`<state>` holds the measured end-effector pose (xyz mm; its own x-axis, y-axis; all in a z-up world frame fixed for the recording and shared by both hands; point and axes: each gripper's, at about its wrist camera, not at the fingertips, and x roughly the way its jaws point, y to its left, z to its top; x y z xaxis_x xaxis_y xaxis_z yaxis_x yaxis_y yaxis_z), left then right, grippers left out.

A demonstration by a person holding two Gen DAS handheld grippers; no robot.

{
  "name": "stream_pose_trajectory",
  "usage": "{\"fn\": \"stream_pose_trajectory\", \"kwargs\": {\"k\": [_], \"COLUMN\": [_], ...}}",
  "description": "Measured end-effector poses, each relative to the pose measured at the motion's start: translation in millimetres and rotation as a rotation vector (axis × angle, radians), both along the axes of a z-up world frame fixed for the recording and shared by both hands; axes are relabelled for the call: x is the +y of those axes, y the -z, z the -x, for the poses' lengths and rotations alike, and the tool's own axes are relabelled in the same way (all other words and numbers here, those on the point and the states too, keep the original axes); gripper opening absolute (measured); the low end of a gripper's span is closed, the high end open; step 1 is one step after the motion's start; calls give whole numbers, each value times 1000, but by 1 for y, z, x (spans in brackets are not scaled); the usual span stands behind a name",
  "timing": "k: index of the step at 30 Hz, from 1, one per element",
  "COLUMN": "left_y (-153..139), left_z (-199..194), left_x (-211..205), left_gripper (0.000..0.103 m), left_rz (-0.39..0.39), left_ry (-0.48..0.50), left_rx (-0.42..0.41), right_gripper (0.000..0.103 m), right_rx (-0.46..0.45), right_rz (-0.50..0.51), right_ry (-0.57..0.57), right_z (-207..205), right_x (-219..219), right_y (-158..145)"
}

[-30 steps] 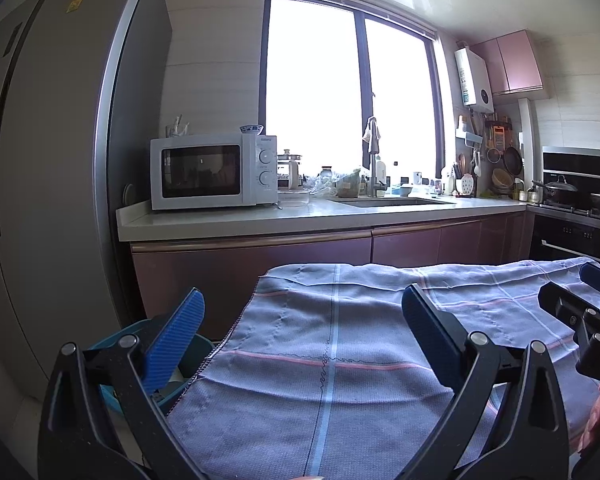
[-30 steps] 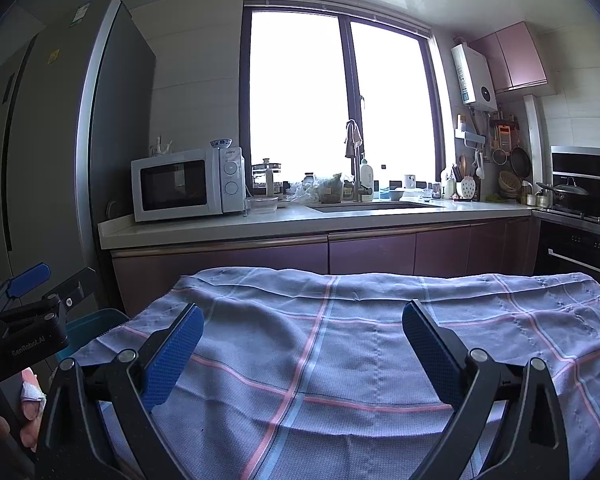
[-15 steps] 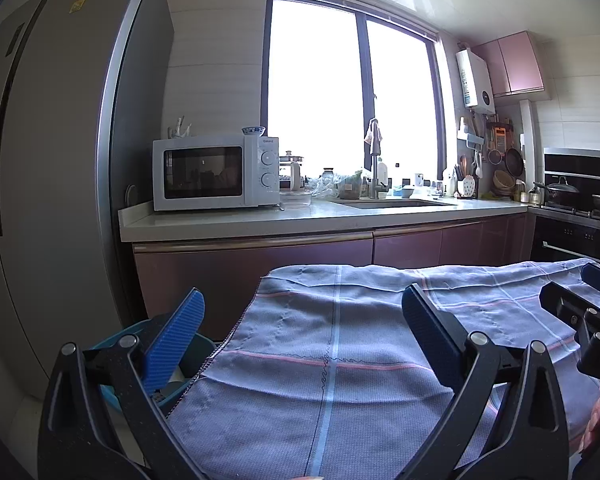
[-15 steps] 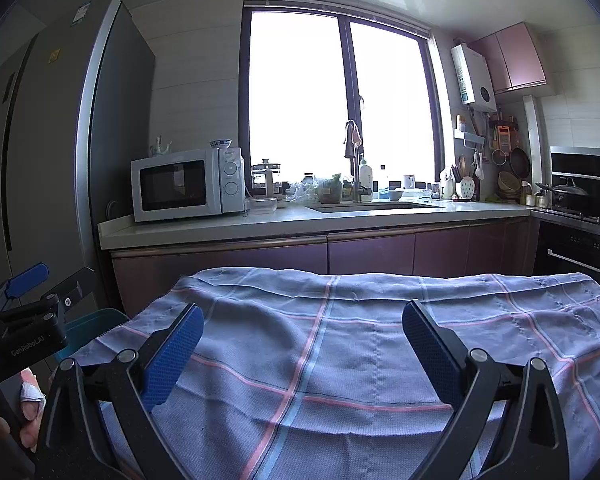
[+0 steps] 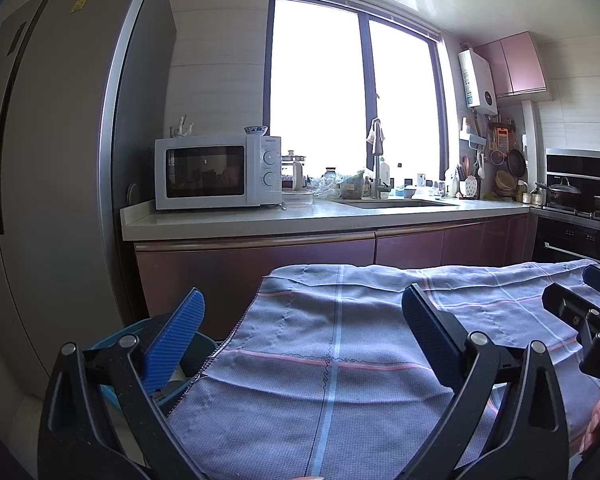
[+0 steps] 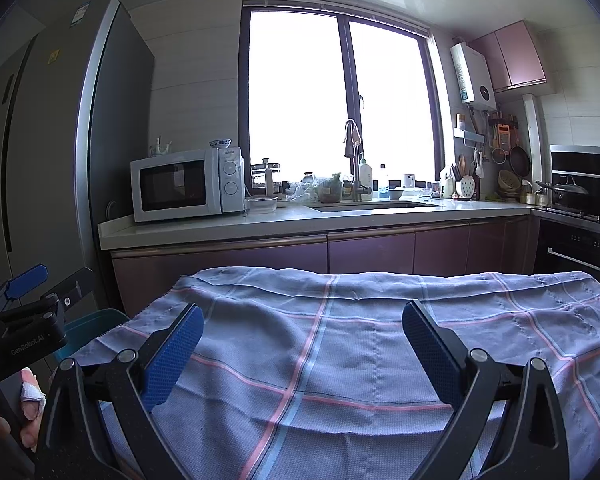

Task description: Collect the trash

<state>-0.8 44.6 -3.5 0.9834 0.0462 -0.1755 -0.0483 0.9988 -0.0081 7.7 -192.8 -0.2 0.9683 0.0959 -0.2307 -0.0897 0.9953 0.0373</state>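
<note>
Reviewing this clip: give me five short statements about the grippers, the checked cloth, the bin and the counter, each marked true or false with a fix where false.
1. The left gripper is open and holds nothing. True.
2. The right gripper is shut on a piece of trash. False: its jaws are spread wide and empty, and no trash shows on the cloth.
3. The grey-blue checked cloth covers the table in front of both grippers. True.
4. The round teal plastic bin stands on the kitchen counter. False: it sits low beside the cloth's left edge, below counter height.
5. The white microwave oven stands on the pale counter, left of the sink. True.
</note>
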Motion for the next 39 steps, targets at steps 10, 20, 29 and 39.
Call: {"fn": "stream_pose_trajectory", "kwargs": {"k": [10,20,29,39], "left_y": [0,0,0,1], "left_z": [2,3,3,4], "left_x": [1,0,0,0], "left_gripper": [97,97,97,97], "left_rz": [1,1,1,-1], "left_ry": [-7,-7,-9,-10], "left_rx": [3,5,5,6], "right_gripper": [96,96,96,96], "right_rx": [3,4,4,2], "right_rz": [-4,-6,-8,-9], "right_ry": [1,2,2,5], "right_z": [0,0,0,1], "right_x": [0,2,2,2], "right_y": [0,1,0,0]}}
